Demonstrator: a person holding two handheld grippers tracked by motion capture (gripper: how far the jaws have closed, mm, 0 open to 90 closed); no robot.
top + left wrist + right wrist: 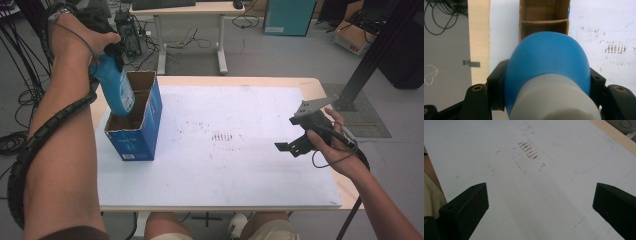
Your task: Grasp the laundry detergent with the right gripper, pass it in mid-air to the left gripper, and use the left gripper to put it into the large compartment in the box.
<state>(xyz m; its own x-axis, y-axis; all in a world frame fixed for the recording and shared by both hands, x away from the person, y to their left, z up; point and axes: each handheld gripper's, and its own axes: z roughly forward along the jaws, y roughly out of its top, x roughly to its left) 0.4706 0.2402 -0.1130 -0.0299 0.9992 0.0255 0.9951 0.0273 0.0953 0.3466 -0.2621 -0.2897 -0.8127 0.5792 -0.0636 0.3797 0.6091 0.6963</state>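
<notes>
A blue bottle with a white cap end hangs tilted, its lower end at the open top of a blue cardboard box. My left gripper is shut on the bottle's upper part. In the left gripper view, the bottle sits between the black jaws of the left gripper. Beyond it is the box, brown inside, with a cardboard divider across it. My right gripper is held open above the right side of the white board. Nothing lies between the jaws of the right gripper.
The white board has brown smudges in its middle and lies on a wooden table. A desk stands behind, with cables on the floor at left. A black post rises at right.
</notes>
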